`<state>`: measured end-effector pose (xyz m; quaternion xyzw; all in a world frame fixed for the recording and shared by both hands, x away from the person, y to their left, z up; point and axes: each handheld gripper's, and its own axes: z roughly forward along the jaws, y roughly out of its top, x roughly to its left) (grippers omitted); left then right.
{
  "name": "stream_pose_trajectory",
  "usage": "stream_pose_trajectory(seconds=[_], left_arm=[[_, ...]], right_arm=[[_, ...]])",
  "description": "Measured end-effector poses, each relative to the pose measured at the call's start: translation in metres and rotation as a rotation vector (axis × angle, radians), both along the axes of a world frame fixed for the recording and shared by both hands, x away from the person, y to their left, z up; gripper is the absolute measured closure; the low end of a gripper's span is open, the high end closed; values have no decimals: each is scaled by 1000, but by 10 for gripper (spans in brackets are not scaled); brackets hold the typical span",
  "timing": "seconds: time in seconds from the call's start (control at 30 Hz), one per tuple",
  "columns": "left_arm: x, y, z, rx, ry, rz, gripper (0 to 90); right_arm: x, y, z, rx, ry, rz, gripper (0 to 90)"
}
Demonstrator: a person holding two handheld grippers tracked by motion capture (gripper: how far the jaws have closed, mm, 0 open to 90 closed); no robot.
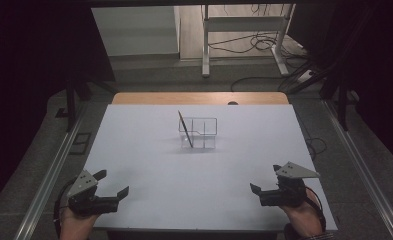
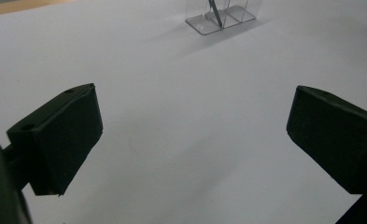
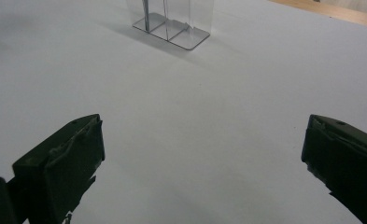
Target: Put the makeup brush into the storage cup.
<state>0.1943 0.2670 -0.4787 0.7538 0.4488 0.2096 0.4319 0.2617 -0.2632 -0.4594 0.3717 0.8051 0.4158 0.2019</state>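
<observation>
1. The left tongs sit at the near left corner of the desk, held from below by a hand. Their jaws are spread wide with nothing between them; a grey three-cornered plate rides on top.
2. In the left gripper view, the left tongs show two black jaws far apart, with bare white desk between them.
3. The right tongs sit at the near right corner, also held by a hand coming in from the bottom edge. Their jaws are likewise parted and empty.
4. In the right gripper view, the right tongs have jaws standing at the two lower corners, well apart, over plain white desk.
5. The two tongs are well apart from each other, one at each side of the near edge.
6. Out toward the middle of the desk stands a clear plastic holder with divided compartments, well away from both tongs.
7. A thin dark flat piece leans tilted at the holder's left side; which compartment it stands in I cannot tell.
8. The holder shows at the top of the left gripper view, and again at the top of the right gripper view.
9. Beyond the white surface a strip of wood edge shows at the far side, then floor with loose cables and a white metal frame.
</observation>
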Motion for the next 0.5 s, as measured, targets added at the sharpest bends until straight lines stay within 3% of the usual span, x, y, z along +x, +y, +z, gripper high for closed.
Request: stream_pose_trajectory(seconds=[0.5], left_arm=[[0, 0, -5, 11, 15, 9, 42]], right_arm=[[-3, -3, -4, -21, 20, -7, 0]])
